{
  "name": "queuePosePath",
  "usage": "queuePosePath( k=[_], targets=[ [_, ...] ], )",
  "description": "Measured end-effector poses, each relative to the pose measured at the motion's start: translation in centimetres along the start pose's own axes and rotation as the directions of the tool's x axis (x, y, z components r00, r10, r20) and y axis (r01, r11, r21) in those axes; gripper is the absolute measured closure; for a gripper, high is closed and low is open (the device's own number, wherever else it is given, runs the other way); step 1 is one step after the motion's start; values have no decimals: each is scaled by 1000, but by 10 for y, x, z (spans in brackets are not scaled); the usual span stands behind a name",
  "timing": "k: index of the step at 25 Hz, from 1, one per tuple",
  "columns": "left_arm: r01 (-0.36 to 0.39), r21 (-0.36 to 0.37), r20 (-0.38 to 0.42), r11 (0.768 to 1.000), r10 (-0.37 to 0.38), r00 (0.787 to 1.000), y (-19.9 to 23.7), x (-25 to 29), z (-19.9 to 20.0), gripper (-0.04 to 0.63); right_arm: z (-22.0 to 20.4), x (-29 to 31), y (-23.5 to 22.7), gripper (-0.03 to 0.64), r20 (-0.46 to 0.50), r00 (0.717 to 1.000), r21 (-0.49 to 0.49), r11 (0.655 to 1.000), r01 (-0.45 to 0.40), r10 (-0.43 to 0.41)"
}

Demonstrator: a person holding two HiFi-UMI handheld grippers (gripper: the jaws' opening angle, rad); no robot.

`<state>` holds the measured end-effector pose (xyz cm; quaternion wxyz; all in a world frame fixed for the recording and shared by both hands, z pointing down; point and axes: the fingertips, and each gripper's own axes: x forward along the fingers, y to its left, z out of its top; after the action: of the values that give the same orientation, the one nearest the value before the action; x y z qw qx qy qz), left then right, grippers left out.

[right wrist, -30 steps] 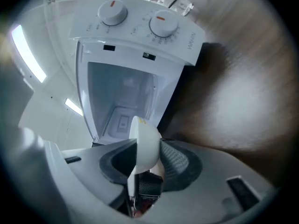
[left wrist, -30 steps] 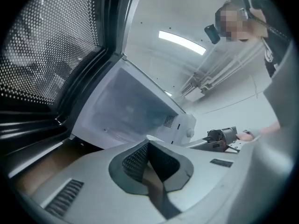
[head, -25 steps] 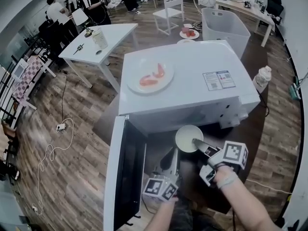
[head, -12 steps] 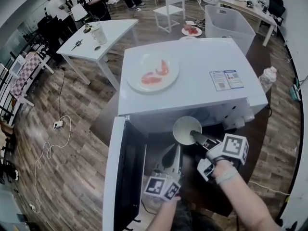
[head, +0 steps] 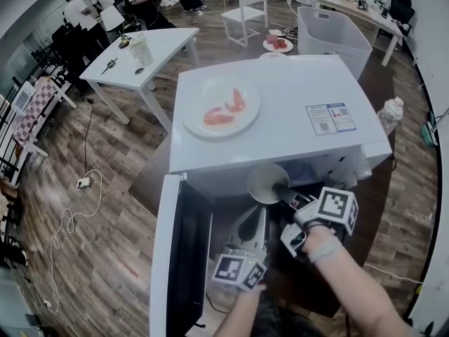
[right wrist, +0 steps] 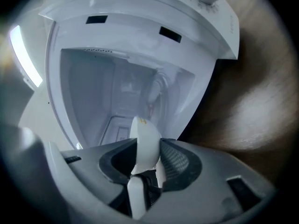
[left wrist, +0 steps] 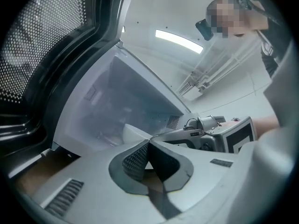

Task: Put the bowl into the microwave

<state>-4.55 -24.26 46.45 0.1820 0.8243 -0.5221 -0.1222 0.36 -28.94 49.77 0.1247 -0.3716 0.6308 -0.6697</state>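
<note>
Gripping the bowl by its rim, the right claw holds it at the mouth of the open microwave, cavity straight ahead; the left claw, closed and empty, hangs just below, farther from the opening.

You have one microwave, one bowl at its mouth, one plate on top. Two grippers before it: left gripper, right gripper
</note>
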Motion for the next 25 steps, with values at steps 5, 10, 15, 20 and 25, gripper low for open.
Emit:
queuePosePath(
  k=[5, 10, 15, 20, 25],
  targets=[
    [-3, -5, -5, 1000, 3, 1000, 2, 5, -1, 584, 3, 3, -1, 474, 2, 1000, 43, 999, -3, 2],
    [-15, -14, -3, 1000, 15, 1000, 6, 7, 0, 584, 5, 6, 4, 463, -21, 1000, 26, 999, -18, 19],
    [-28, -28, 7, 999, 29, 1000, 9, 10, 6, 584, 2, 7, 13, 426, -71, 995, -72, 995, -70, 65],
    [-40, -34, 6, 999, 40, 999, 15, 11, 8, 584, -10, 7, 28, 389, -164, 975, -226, 956, -188, 153],
    [-49, -42, 7, 998, 50, 999, 21, 13, 8, 584, -24, 2, 23, 388, -251, 961, -356, 913, -200, 113]
  ],
)
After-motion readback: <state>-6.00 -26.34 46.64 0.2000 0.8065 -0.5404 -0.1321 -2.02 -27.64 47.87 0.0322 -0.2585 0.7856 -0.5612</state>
